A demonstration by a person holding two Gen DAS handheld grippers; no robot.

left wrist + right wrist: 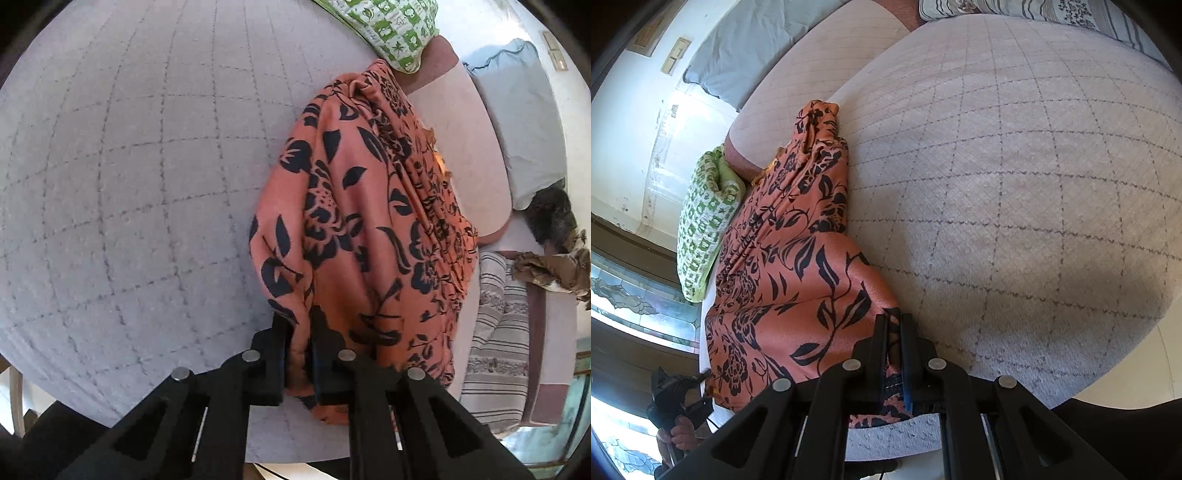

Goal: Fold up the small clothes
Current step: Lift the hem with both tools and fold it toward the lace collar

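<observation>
Left wrist view: the orange garment (354, 229), soft cloth printed with black flowers, stretches lengthwise away from the left gripper (298, 332), whose jaws are nearly closed, pinching its near edge above the grey quilted bedspread (129, 166).

Right wrist view: the right gripper (894, 332) likewise clamps the garment's near corner; the cloth runs away leftward beside a green checked pillow (705, 221).
</observation>
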